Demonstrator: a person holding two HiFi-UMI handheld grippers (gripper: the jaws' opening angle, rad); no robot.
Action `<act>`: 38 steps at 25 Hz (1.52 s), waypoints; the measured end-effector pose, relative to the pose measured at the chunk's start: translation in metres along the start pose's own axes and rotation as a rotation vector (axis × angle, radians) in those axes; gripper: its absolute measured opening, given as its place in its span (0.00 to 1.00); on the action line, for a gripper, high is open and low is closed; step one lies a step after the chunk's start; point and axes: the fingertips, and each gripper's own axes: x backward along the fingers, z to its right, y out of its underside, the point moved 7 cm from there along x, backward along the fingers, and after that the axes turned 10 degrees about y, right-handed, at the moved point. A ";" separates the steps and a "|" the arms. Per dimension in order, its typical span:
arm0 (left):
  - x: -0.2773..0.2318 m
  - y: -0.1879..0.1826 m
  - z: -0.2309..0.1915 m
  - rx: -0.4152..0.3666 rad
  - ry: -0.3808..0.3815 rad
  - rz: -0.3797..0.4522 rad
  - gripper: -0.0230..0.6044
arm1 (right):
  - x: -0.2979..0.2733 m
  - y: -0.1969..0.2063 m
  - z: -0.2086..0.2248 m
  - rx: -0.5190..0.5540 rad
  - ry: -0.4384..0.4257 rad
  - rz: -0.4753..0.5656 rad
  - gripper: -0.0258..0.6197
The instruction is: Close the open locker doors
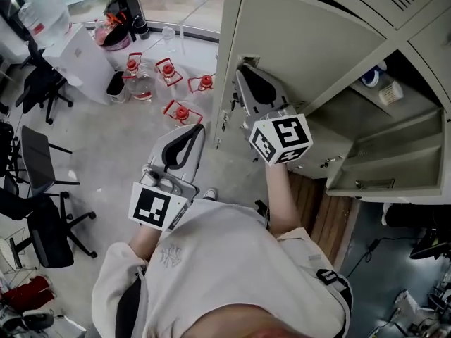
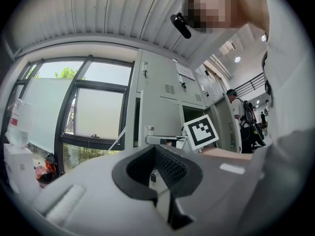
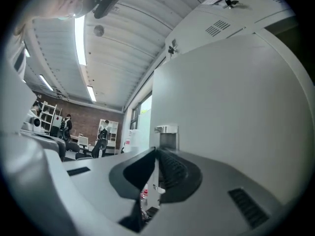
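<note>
A tall beige locker door stands swung open from the bank of lockers; in the right gripper view it is a broad panel. My right gripper is shut and empty, its tips at the door's free edge, right by the metal latch. Behind the door, the open compartment shows a shelf with a blue-and-white item. My left gripper hangs lower and to the left, away from the door, shut on nothing. It looks toward the lockers and the right gripper's marker cube.
Red-capped water bottles stand on the floor near the door's left edge. Black office chairs and a white box sit to the left. A strip of wood flooring runs beneath the lockers. People stand in the distance.
</note>
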 end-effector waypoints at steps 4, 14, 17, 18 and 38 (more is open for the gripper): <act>0.001 0.001 -0.011 0.008 -0.018 -0.012 0.03 | -0.026 0.002 0.012 0.006 0.053 -0.003 0.08; 0.000 -0.001 -0.024 0.009 -0.028 0.008 0.03 | -0.052 0.004 0.022 0.024 0.173 -0.012 0.08; -0.002 -0.001 -0.025 0.009 -0.025 0.012 0.03 | -0.057 0.005 0.024 0.034 0.216 -0.017 0.08; -0.002 0.000 -0.025 0.010 -0.024 0.013 0.03 | -0.058 0.005 0.024 0.034 0.225 -0.018 0.08; -0.027 0.004 -0.012 0.008 0.112 0.052 0.03 | 0.038 -0.005 0.023 -0.008 0.275 0.041 0.07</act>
